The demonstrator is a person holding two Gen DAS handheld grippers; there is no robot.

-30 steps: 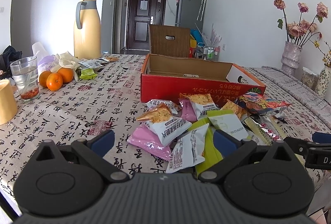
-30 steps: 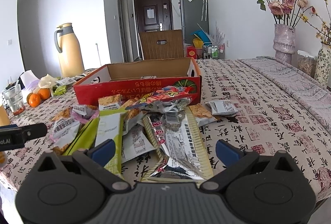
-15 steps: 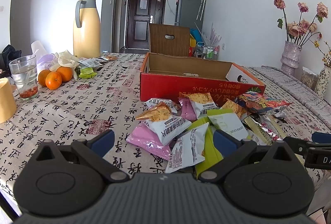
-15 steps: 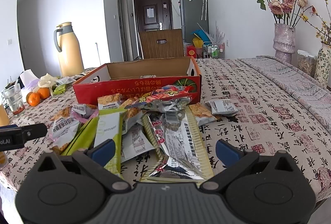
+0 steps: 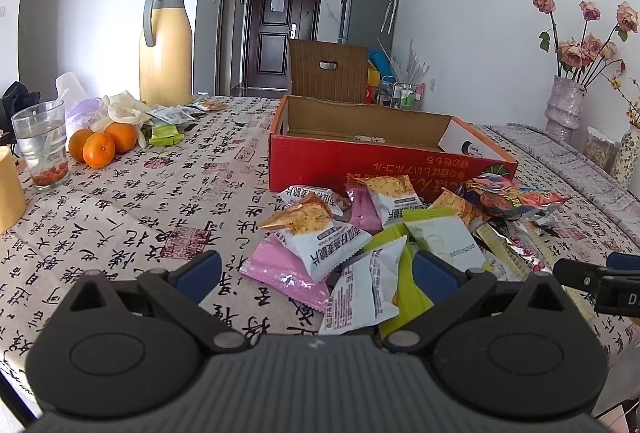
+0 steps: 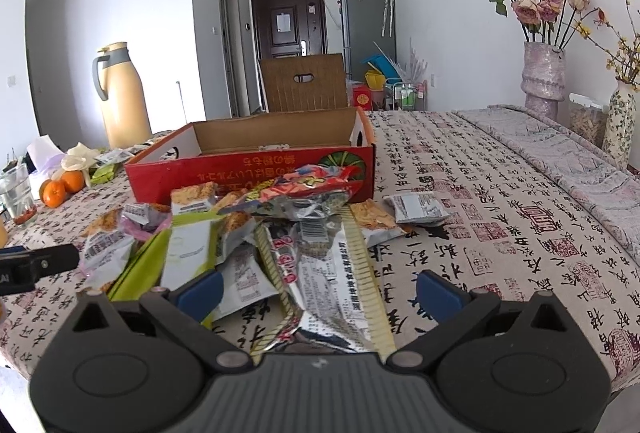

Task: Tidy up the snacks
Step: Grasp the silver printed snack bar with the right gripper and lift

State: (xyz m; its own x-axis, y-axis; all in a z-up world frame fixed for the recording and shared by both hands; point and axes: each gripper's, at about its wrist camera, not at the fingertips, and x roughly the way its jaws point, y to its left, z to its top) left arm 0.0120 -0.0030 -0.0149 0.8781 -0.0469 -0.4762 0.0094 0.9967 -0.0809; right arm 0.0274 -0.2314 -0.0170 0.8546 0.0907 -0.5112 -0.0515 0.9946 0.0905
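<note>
Little had shifted in the last second: both the left gripper [image 5: 316,267] and right gripper [image 6: 318,283] hovered, fingers spread and empty, over the snack packets [image 5: 372,233] heaped on the desk [image 5: 160,201] before the empty red box [image 5: 384,161].

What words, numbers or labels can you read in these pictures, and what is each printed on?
"D", cut off: side of right tongs, left wrist view.
"AI", cut off: side of left tongs, right wrist view.
Red box: upside-down yellow characters, too blurred.
Snack packets, tablecloth: Chinese characters, not legible.
</note>
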